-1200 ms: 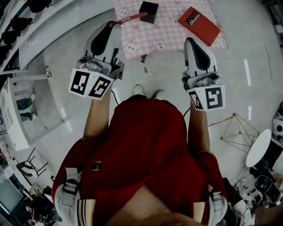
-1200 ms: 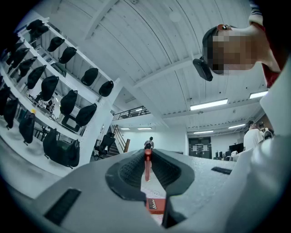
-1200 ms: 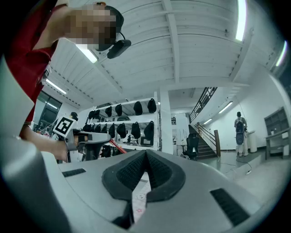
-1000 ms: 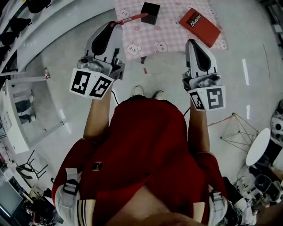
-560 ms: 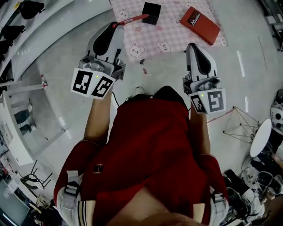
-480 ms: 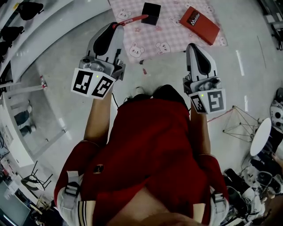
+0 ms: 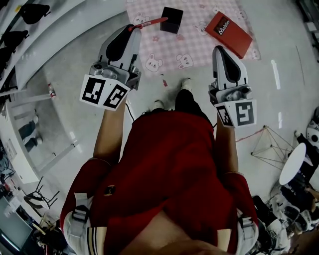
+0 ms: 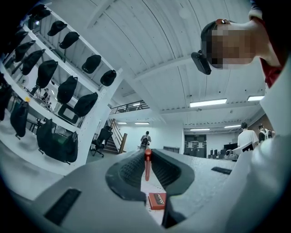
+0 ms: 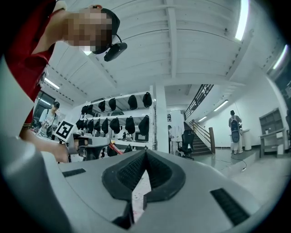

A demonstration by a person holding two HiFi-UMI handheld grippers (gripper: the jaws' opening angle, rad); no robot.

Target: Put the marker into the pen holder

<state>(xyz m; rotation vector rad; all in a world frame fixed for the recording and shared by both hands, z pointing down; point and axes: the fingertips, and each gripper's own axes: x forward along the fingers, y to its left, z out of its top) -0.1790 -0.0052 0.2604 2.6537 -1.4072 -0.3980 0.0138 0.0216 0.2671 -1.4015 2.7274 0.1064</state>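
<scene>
A red marker (image 7: 149,21) sticks out of my left gripper (image 7: 130,28), which is shut on it, over the near left corner of the pink checked cloth (image 7: 194,47). In the left gripper view the marker (image 8: 148,164) stands between the ribbed pads. The pen holder, a black cube (image 7: 171,13), stands on the cloth just right of the marker's tip. My right gripper (image 7: 220,48) hangs over the cloth's near right edge, shut with nothing in it. From the right gripper view the left gripper (image 9: 88,143) and the marker (image 9: 113,150) show at the left.
A red box (image 7: 228,34) lies on the cloth right of the black cube. White shelves with black caps (image 7: 22,25) line the left side. A wire frame (image 7: 266,147) and a round white table (image 7: 291,167) stand on the floor at the right.
The person has stepped forward with one foot, and the cloth, cube and red box have shifted slightly in view. Both grippers keep their pose, and the marker stays in the left one.
</scene>
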